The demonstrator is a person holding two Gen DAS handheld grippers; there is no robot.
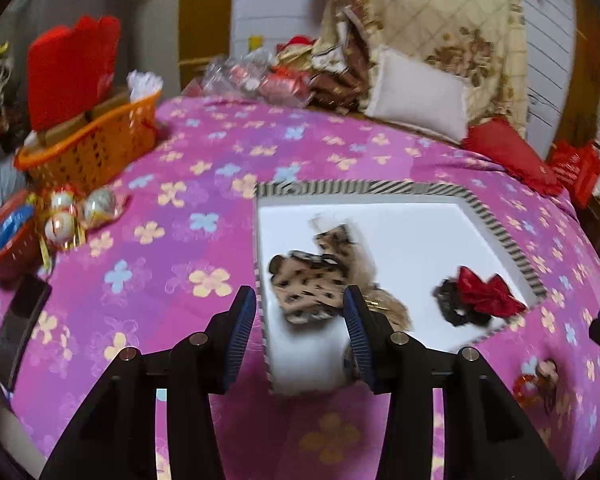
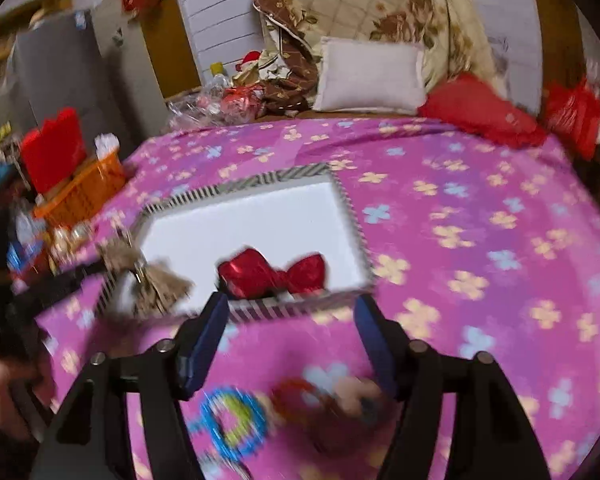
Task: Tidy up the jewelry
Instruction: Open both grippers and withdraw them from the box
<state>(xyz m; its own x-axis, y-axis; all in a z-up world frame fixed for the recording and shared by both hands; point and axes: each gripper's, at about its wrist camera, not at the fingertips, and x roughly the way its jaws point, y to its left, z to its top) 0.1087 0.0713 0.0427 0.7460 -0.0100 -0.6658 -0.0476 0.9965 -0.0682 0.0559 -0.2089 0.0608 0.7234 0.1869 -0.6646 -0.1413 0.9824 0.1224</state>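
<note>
- Right tool (image 2: 290, 336): released, empty; loose hair ties (image 2: 324, 396) lie just near of it on the bed (image 2: 480, 240).
- Left tool (image 1: 300, 320): released over striped tray (image 1: 500, 228), farther off.

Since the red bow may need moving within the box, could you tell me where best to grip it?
Grip the red bow at its narrow centre knot, coming from above with the right gripper, fingers across the pinch. The puffy loops either side would squash or slip; the box rim blocks a low approach.
</note>
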